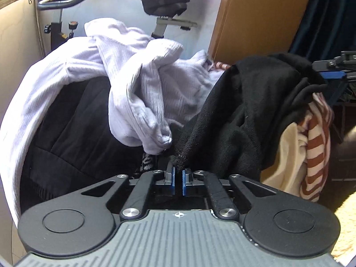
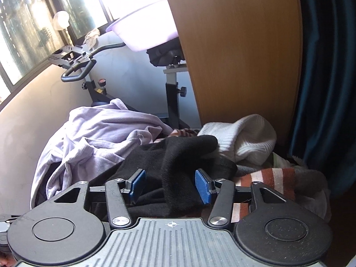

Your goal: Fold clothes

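A black fleece garment (image 1: 244, 111) lies over a heap of clothes. My left gripper (image 1: 178, 173) is shut on one pulled-up corner of it. In the right wrist view the same black fleece (image 2: 182, 155) runs between the blue pads of my right gripper (image 2: 170, 184), which stands open around a fold without pinching it. A lilac ribbed garment (image 1: 144, 84) is bunched to the left of the fleece, also seen as the lilac garment (image 2: 100, 133). Under the fleece lies a rust-and-cream striped garment (image 1: 316, 146).
A white knit garment (image 2: 249, 138) sits at the back right of the heap, and a black jacket (image 1: 73, 129) at the left. Behind stand an exercise bike (image 2: 171, 93), a wooden panel (image 2: 233, 44) and a dark blue curtain (image 2: 322, 66). A lilac basin (image 2: 144, 35) rests on the bike seat.
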`<state>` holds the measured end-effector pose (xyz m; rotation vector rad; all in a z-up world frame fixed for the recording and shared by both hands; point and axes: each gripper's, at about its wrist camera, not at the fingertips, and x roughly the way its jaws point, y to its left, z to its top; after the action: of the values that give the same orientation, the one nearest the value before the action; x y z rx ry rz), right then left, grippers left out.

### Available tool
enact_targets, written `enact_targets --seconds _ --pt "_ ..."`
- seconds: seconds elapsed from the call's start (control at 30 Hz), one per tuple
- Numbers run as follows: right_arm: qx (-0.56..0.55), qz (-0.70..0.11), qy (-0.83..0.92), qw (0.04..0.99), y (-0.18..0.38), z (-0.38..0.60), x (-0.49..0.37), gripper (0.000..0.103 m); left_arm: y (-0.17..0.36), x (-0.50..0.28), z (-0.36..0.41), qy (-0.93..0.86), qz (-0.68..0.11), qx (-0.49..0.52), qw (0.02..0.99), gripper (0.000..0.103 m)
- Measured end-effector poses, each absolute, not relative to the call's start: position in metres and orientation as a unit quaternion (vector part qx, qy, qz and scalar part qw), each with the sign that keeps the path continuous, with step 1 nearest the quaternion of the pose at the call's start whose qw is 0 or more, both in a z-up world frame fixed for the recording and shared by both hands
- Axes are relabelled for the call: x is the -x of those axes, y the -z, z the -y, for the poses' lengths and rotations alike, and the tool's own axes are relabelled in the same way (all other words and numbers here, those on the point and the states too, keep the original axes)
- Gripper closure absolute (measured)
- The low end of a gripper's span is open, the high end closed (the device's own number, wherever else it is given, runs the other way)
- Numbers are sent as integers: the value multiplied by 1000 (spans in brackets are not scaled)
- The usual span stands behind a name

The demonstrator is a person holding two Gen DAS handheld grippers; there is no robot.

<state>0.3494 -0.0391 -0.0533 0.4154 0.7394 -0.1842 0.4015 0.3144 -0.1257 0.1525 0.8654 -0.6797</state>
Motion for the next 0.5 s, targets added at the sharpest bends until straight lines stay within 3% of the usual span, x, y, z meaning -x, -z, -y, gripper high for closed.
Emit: enact_targets --seconds 0.03,0.13,0.2,0.23,0.27,0.5 --pt "-196 -364 85 907 55 38 -356 38 116 -400 -319 321 -398 -55 858 97" --pt "-173 -388 91 901 66 34 -378 40 89 -398 -335 311 -360 8 880 98" --pt "-174 -408 98 891 77 37 -390 68 73 -400 -337 300 -339 35 891 98" --pt "-188 -414 92 886 81 39 -395 86 67 -401 -338 296 -331 44 895 98" --pt "-198 -413 85 885 82 40 -399 92 61 -403 -339 292 -327 60 897 98" --pt "-198 -299 24 933 7 34 -434 98 16 -427 -366 249 -289 159 911 99"
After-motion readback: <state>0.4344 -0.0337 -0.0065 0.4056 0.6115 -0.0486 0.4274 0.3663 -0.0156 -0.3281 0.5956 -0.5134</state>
